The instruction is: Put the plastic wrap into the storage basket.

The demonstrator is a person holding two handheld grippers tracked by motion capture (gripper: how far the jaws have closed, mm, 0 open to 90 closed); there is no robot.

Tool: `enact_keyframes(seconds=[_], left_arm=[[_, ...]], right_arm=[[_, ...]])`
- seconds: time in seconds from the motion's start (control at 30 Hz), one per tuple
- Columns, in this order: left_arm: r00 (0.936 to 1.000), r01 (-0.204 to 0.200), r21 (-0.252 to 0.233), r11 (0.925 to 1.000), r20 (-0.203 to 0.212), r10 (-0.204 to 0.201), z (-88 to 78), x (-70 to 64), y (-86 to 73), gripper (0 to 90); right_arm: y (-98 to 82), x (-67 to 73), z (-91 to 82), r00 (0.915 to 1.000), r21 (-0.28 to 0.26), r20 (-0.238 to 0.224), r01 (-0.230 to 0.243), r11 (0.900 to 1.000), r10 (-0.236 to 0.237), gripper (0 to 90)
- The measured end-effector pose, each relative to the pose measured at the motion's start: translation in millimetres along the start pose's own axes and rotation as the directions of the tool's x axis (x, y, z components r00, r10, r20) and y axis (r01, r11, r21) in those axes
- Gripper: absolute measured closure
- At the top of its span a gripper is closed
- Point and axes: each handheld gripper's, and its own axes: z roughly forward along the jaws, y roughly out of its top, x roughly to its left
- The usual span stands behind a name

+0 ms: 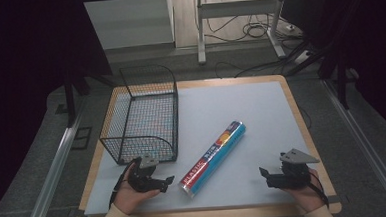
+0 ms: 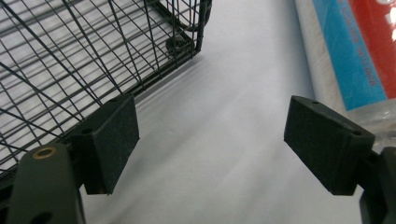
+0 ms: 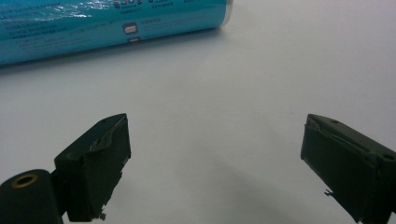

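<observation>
Between your two grippers, on the pale mat (image 1: 261, 115), lies the roll of plastic wrap (image 1: 213, 157), slanting from near-left to far-right, beside the wire basket (image 1: 144, 116). Left gripper (image 1: 170, 180) and right gripper (image 1: 262, 172) both stand released, gripping nothing. Risk: the smooth cylinder may roll or slip from a one-ended pinch. Its wrapper is glossy blue with a red band.
</observation>
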Motion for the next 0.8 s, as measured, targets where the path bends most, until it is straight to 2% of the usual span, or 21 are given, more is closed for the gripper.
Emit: enact_keyframes(seconds=[0.07, 0.5, 0.67, 0.73, 0.8], left_arm=[[1.0000, 0.008, -0.011, 0.9999, 0.002, -0.008, -1.1, -1.0, 0.7, 18.0], [0.9999, -0.008, 0.000, 1.0000, 0.011, 0.008, -2.1, -3.2, 3.1, 17.8], [1.0000, -0.006, -0.011, 0.9999, 0.008, 0.006, -7.8, -7.6, 7.7, 17.8], [0.9998, -0.018, -0.020, 0.9996, -0.006, 0.018, -12.7, -11.9, 11.1, 17.9], [0.9996, -0.029, -0.023, 0.9993, 0.002, 0.029, -17.6, -17.1, 16.2, 17.9]], right_arm=[[0.2, 0.4, -0.3, 1.0000, -0.002, 0.001, 0.000, 1.000, 0.000, 8.8], [-0.8, -2.1, 1.9, 1.0000, 0.013, 0.006, -0.004, 1.000, 0.004, 9.0], [-0.7, -1.6, 1.1, 1.0000, 0.010, 0.009, 0.002, 1.000, -0.002, 9.0], [-0.7, -2.4, 0.9, 0.9999, 0.009, 0.011, -0.003, 1.000, 0.003, 9.0], [-0.8, -2.6, 0.9, 0.9999, 0.009, 0.011, -0.003, 1.000, 0.002, 8.9]])
